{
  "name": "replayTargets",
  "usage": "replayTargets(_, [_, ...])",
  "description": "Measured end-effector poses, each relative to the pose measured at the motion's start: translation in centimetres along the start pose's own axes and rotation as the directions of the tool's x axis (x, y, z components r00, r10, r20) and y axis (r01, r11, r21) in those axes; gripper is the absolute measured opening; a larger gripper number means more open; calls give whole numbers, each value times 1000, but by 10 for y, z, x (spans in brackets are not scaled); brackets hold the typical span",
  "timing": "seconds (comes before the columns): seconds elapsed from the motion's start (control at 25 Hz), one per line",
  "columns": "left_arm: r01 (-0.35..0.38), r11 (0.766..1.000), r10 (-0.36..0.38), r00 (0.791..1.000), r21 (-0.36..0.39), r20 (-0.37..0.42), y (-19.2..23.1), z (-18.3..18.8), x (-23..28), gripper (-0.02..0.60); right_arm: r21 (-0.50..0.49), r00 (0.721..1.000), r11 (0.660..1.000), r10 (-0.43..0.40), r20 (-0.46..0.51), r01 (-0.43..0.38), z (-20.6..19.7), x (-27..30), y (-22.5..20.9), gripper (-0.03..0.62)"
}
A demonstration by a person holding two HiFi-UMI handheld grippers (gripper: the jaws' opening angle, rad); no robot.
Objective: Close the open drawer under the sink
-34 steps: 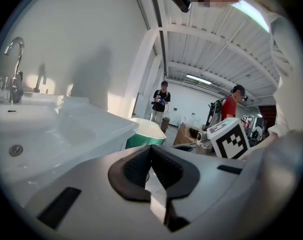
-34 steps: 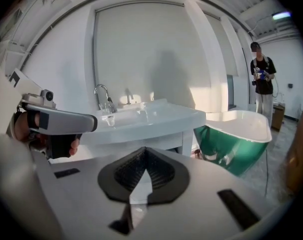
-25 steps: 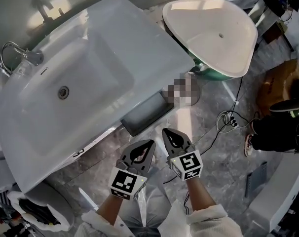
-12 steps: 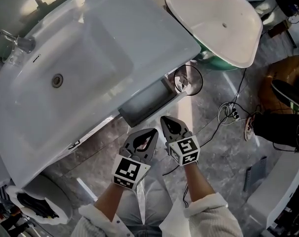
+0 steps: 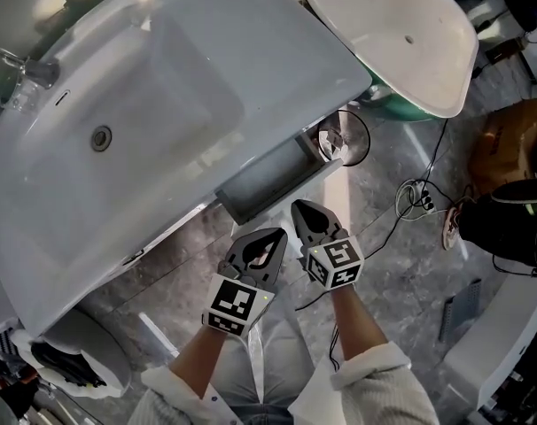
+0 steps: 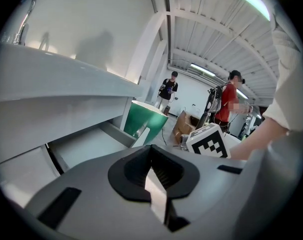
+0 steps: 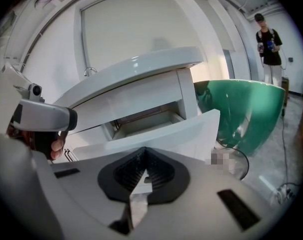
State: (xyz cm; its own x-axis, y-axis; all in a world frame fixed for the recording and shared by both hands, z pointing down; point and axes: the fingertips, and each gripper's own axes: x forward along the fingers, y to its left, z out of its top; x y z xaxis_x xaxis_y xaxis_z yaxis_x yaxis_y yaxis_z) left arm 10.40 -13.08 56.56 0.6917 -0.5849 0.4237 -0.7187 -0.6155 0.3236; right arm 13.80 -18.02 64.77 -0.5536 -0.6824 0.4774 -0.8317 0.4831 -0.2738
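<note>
The drawer (image 5: pixel 270 177) stands pulled out from under the white sink (image 5: pixel 153 122), its grey inside bare and its white front (image 5: pixel 291 193) facing me. Both grippers hover just in front of it above the floor. My left gripper (image 5: pixel 272 237) is shut with nothing in it, a short way below the drawer's front. My right gripper (image 5: pixel 302 209) is also shut and empty, with its tip close to the front's right half. The right gripper view shows the drawer front (image 7: pixel 156 133) just beyond the shut jaws (image 7: pixel 143 154). Beyond the left gripper (image 6: pixel 151 149), the left gripper view shows the drawer's inside (image 6: pixel 86 144).
A second white basin (image 5: pixel 401 34) on a green pedestal (image 5: pixel 388 106) stands right of the drawer, with a round wire ring (image 5: pixel 346 138) at its foot. Cables and a power strip (image 5: pixel 419 204) lie on the grey floor. A cardboard box (image 5: pixel 509 140) sits far right. People (image 6: pixel 231 104) stand in the background.
Both grippers have edged a little closer to the drawer front and stay shut. The drawer is open as far as before.
</note>
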Motion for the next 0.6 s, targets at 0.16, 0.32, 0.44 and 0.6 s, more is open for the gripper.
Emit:
replayTargets(0.16, [-9,1000,9,1000,-18,1,4,-3,-2,15,-8,1000,1000,6,12,-6,1,0,1,9])
replayTargets(0.32, [-13,1000,13,1000,-26,0,6,-4,-1,15,-55,1000,998,-3,11,3,4,0,1,9])
replayTargets(0.44, [-16,999,16,1000,-30,6,8,-2,-1,15,-48,1000,999,-4,22,5,5,1,1,9])
replayTargets(0.6, [-28,999,28,1000,-29,12,11,0,-2,15,-71,1000,997,-7,24,9,9,8,1,9])
